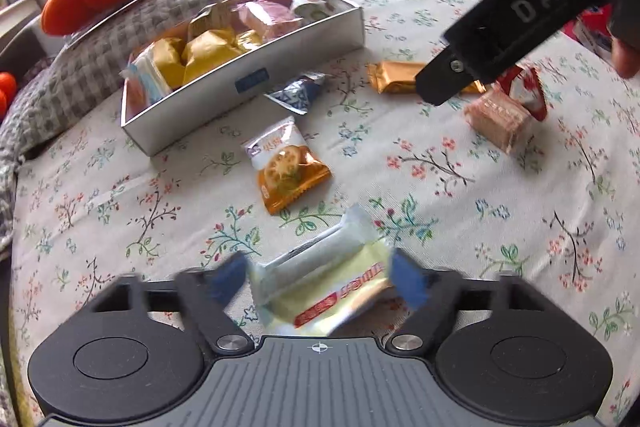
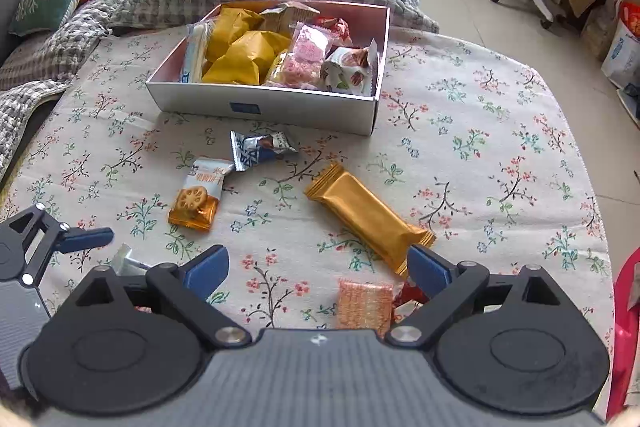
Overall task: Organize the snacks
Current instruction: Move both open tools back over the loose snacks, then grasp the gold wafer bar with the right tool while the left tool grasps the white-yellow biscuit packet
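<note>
- left gripper point(image 1: 318, 277) hangs over a pale yellow-and-white packet point(image 1: 320, 287) on the floral-clothed bench point(image 1: 440, 195); packet sits between the two blue pads.
- jaws partway in, flanking the packet; the pads look just at its edges, blurred, so a firm pinch can't be confirmed. read: grasp in progress, not yet secured.
- packet's long axis runs slantwise, from near the left pad up and away to the right; the pads close across its shorter width.
- box point(image 1: 248, 83) lies ahead and to the left of the left gripper, well apart, already part-filled with wrapped snacks.
- right gripper point(image 2: 318, 273) spread wide, holding nothing; a pink wafer pack point(image 2: 364, 303) lies between its pads, nearer the right one, not touched.
- gold bar point(image 2: 368, 219) just ahead of the right gripper, slanting up-left toward the box.
- orange biscuit pack point(image 2: 196, 201) and blue packet point(image 2: 256, 151) lie ahead-left, between grippers and box.
- left hand nearer its target; next likely: pinch, lift, carry to box.
</note>
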Demonstrator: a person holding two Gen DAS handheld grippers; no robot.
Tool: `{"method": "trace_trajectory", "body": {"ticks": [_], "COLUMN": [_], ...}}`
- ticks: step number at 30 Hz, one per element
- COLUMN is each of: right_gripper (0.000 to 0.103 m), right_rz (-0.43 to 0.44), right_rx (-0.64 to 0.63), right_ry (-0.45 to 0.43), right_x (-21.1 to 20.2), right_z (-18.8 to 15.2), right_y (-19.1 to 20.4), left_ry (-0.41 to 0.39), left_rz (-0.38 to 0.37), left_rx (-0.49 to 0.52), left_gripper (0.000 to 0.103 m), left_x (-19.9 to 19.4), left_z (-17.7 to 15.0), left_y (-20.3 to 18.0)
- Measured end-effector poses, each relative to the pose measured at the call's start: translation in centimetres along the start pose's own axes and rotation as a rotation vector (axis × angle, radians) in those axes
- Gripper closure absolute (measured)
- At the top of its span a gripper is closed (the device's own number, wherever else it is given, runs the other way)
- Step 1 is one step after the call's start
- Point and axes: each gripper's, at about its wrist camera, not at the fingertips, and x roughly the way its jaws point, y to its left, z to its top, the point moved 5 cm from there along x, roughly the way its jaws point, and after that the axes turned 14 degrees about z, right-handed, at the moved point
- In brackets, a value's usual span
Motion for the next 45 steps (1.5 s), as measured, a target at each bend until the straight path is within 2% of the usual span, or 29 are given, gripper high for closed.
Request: {"method": "trace_trajectory", "body": {"ticks": [2, 5, 6, 7, 10, 13, 17, 19, 22, 24, 27, 29, 31, 32, 36, 42, 45], "right_gripper": [0.008, 0.009, 0.010, 0.010, 0.012, 0.013, 0.013, 0.014, 0.019, 0.021, 0.031, 0.038, 0.065, 0.070, 0.076, 0.082, 0.082], "right_rz": [0.006, 0.012, 0.008, 0.005, -0.013, -0.027, -0.088, -0.122, -0.120, -0.111, -0.112, -0.068, -0.012, 0.005, 0.049, 0.138, 0.159], "right_rx": [0.003, 0.035, 0.048, 0.064, 0.114, 0.131, 0.038, -0.037, -0.114, -0.134, -0.112, -0.070, -0.002, 0.018, 0.040, 0.064, 0.055], "right_ry": [-0.014, -0.025, -0.027, -0.029, -0.027, -0.020, 0.021, 0.054, 0.080, 0.080, 0.101, 0.096, 0.098, 0.093, 0.104, 0.068, 0.073], "right_x": [-0.2, -0.3, -0.3, -0.3, -0.1, 0.2, 1.4, 2.3, 3.5, 4.1, 5.2, 5.3, 5.2, 5.0, 5.0, 3.9, 3.8], "right_z": [0.3, 0.5, 0.6, 0.6, 0.6, 0.5, 0.2, 0.0, -0.2, 0.0, 0.2, 0.4, 0.6, 0.7, 0.7, 1.2, 1.2], "right_y": [-0.2, -1.0, -1.4, -1.9, -3.6, -4.8, -5.3, -5.1, -4.4, -4.3, -4.7, -5.0, -5.2, -5.1, -4.0, -1.8, -0.8], "left_ry": [0.002, 0.009, 0.012, 0.019, 0.041, 0.050, 0.051, 0.053, 0.020, -0.009, -0.038, -0.046, -0.045, -0.045, -0.069, -0.117, -0.150], "left_rz": [0.002, 0.006, 0.006, 0.019, 0.017, 0.011, 0.018, 0.011, 0.027, 0.032, 0.014, 0.003, -0.015, -0.034, -0.086, -0.100, -0.098], "left_rx": [-0.022, -0.080, -0.102, -0.121, -0.183, -0.199, -0.195, -0.188, -0.156, -0.126, -0.074, -0.045, -0.051, -0.059, -0.040, 0.077, 0.188], "left_gripper": [0.044, 0.051, 0.066, 0.072, 0.073, 0.073, 0.068, 0.058, 0.047, 0.034, 0.026, 0.024, 0.023, 0.023, 0.021, 0.019, 0.019], "left_x": [0.1, 0.4, 0.4, 0.5, 0.9, 1.1, 0.9, 0.9, 0.4, 0.0, -0.4, -0.5, -0.5, -0.5, -1.2, -1.6, -1.6], "left_z": [0.2, 0.3, 0.4, 0.4, 0.4, 0.5, 0.5, 0.5, 0.6, 0.7, 0.6, 0.5, 0.4, 0.4, 0.3, 0.1, -0.1], "left_y": [0.4, 1.4, 1.8, 2.3, 3.4, 3.5, 3.6, 3.6, 3.6, 3.7, 3.3, 3.1, 3.3, 3.4, 3.6, 3.1, 2.1]}}
